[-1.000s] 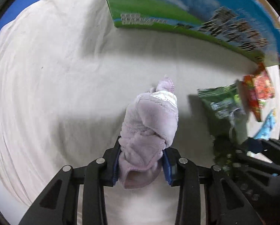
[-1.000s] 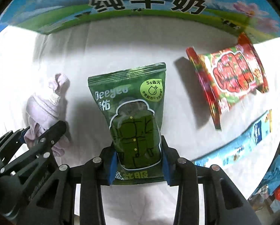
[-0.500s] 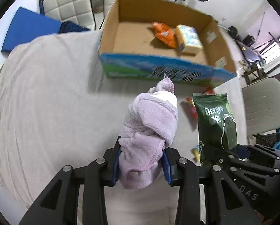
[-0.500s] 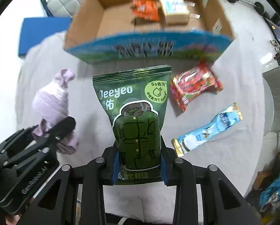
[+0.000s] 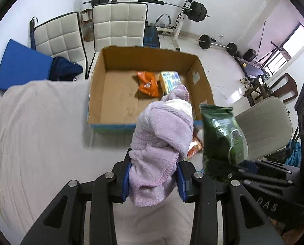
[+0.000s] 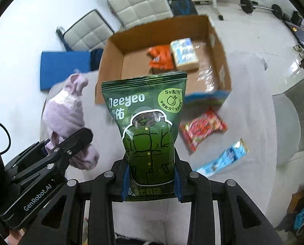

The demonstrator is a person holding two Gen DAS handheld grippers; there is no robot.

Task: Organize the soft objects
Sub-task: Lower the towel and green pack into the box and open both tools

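Both wrist views look down from above, perhaps high, sharing the cardboard box (image 5: 103, 85) (image 6: 119, 47).

Pale cloth-covered table (image 6: 243, 94) spread ahead of and below the right gripper (image 6: 150, 178). Open cardboard box (image 6: 115, 57) resting straight ahead at the far edge. Red snack packet (image 6: 202, 128) lying ahead-right, just before the box; light-blue sachet (image 6: 223, 159) nearer, further right.

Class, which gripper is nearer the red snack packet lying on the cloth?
Right. The right gripper, holding the green pouch, is beside the red packet; the left gripper, holding the purple towel, is farther away.
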